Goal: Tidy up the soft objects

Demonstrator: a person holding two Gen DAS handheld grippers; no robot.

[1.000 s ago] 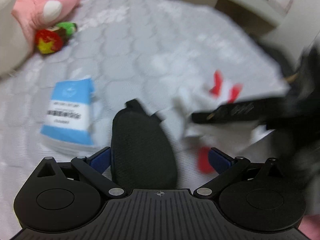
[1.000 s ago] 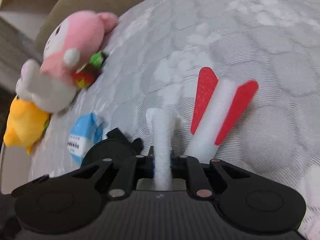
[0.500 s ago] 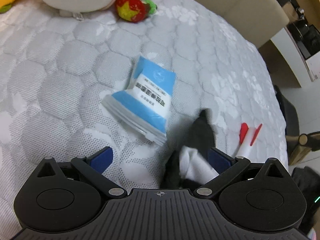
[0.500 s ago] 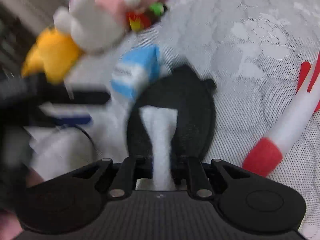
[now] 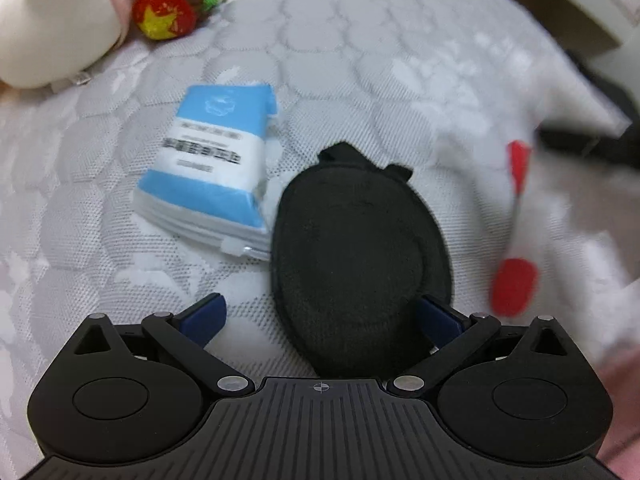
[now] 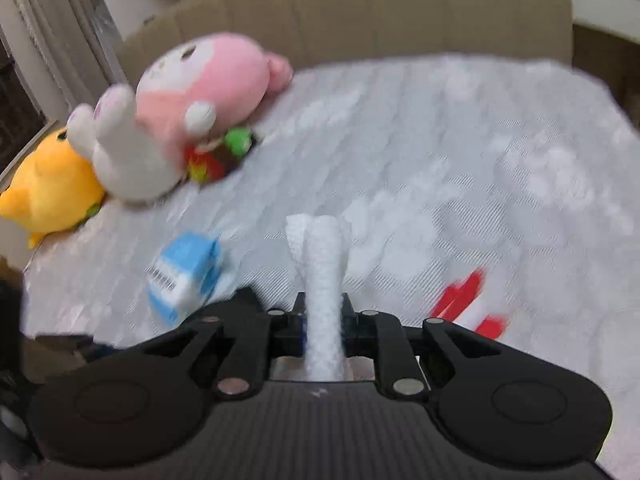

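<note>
- Plush toys sit far left on the quilted mattress (image 6: 460,152): a yellow plush (image 6: 48,192) at the edge, then a pink and white plush (image 6: 180,108) leaning beside it, with a small red and green strawberry toy (image 5: 164,20) touching its lower side.
- Next along, a blue and white tissue packet (image 5: 212,168) lies flat on the mattress, its corner just beside the black pouch.
- The left gripper (image 5: 320,320) has its jaws spread wide, with the black pouch (image 5: 352,248) lying between its blue fingertips (image 5: 204,314); whether the right pad touches the pouch is hard to tell, and nothing is clamped.
- The right gripper (image 6: 323,320) is closed tight on a rolled white cloth (image 6: 320,256), which stands up from between the jaws above the mattress.
- Farthest right, a red and white foam piece (image 5: 516,240) lies on the mattress, blurred in both views, near the pouch but apart from it.
</note>
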